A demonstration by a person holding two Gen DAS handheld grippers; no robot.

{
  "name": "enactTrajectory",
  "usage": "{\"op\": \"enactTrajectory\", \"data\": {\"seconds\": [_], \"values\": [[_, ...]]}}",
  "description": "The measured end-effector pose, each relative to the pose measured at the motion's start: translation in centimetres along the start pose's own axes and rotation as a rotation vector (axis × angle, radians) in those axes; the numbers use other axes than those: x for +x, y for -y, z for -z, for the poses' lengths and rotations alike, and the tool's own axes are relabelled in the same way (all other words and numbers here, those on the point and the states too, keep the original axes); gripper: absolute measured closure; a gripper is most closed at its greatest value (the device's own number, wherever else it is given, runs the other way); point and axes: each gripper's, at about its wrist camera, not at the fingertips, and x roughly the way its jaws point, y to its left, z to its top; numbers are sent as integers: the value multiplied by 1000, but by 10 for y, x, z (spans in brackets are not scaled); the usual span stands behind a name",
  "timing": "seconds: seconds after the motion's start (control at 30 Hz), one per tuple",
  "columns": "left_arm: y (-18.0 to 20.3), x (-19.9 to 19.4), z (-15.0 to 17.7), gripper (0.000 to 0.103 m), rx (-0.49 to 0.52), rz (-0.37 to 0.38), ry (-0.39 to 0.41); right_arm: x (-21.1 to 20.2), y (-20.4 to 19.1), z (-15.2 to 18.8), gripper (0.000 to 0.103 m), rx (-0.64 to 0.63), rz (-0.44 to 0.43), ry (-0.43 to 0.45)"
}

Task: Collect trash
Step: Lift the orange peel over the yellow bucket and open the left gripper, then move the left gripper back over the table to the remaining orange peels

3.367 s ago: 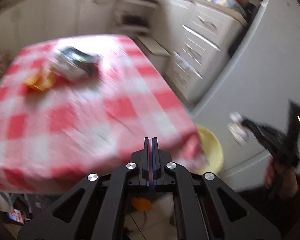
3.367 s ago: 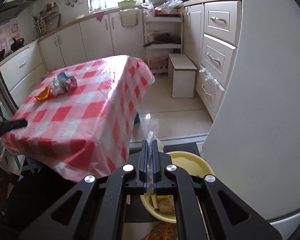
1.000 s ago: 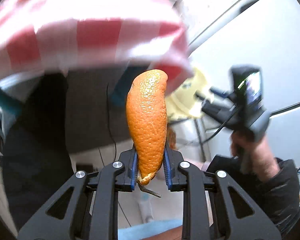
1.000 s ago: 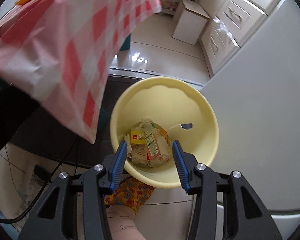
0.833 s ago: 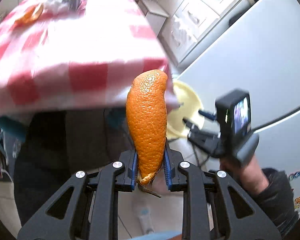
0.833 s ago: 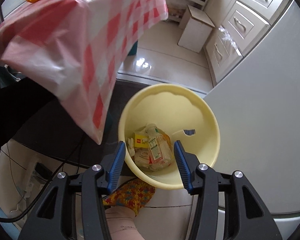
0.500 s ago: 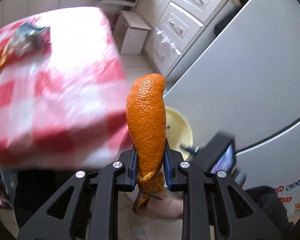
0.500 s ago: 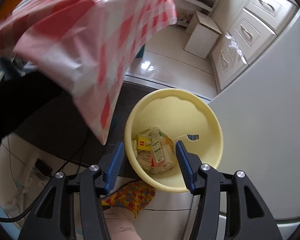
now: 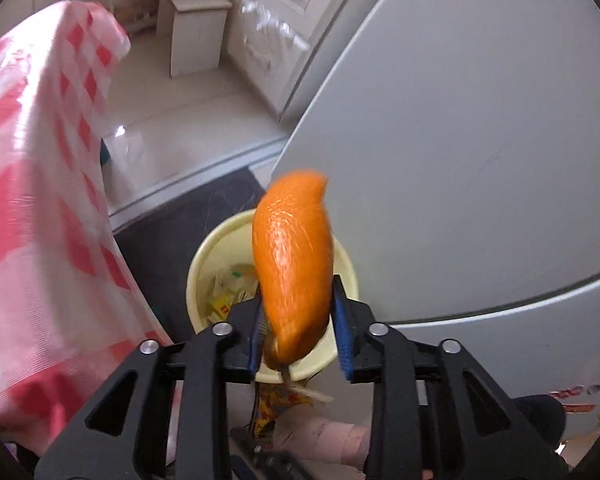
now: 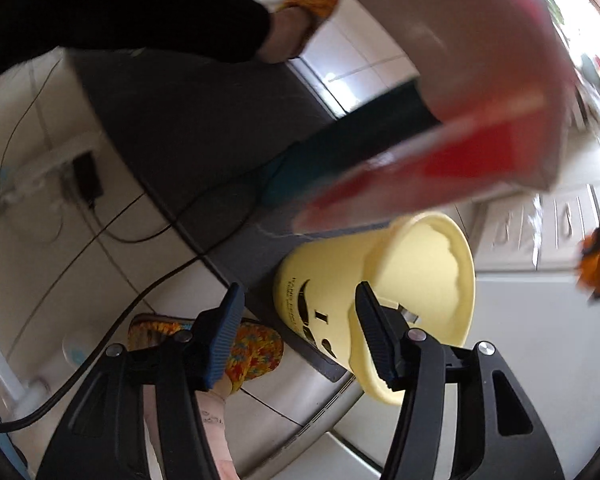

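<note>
While your left gripper (image 9: 300, 334) points steeply down over the round pale-yellow plastic bin (image 9: 204, 260), its jaws have just been opening: the long curved piece of orange peel (image 9: 294, 264) sits between the blue pads, near the left one, with a gap showing at the right pad, so the peel looks released rather than clamped; it is blurred. Peel position: directly above the bin's mouth. Bin contents: crumpled yellow and white wrappers (image 9: 230, 290). Bin location: on a dark grey floor mat (image 9: 172, 236), between the red-and-white checked tablecloth (image 9: 40, 184) and the large grey appliance door (image 9: 472, 140). Your right gripper (image 10: 300, 334) has also just been opening; its jaws stand wide apart with nothing between them, framing the bin's outer wall (image 10: 320, 284) from the side. Beneath it: one foot in a multicoloured knitted slipper (image 10: 252, 350).
</note>
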Motion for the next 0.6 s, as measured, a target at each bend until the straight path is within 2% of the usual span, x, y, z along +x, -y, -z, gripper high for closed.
{"op": "enactTrajectory", "data": {"seconds": [0.07, 0.13, 0.3, 0.37, 0.47, 0.6], "values": [[7, 8, -1, 65, 8, -14, -13, -2, -1, 1, 45, -13, 9, 5], [9, 6, 2, 52, 18, -20, -9, -3, 5, 0, 43, -5, 15, 12], [1, -16, 15, 48, 28, -68, 20, -4, 10, -4, 42, -14, 12, 34], [1, -30, 18, 46, 48, -104, 55, -4, 8, -7, 42, -22, 15, 38], [-1, -56, 27, 37, 76, -157, 121, -7, 11, -11, 42, -31, 29, 53], [-13, -94, 37, 28, 77, -196, 202, -24, 14, -21, 41, -54, 62, 129]]}}
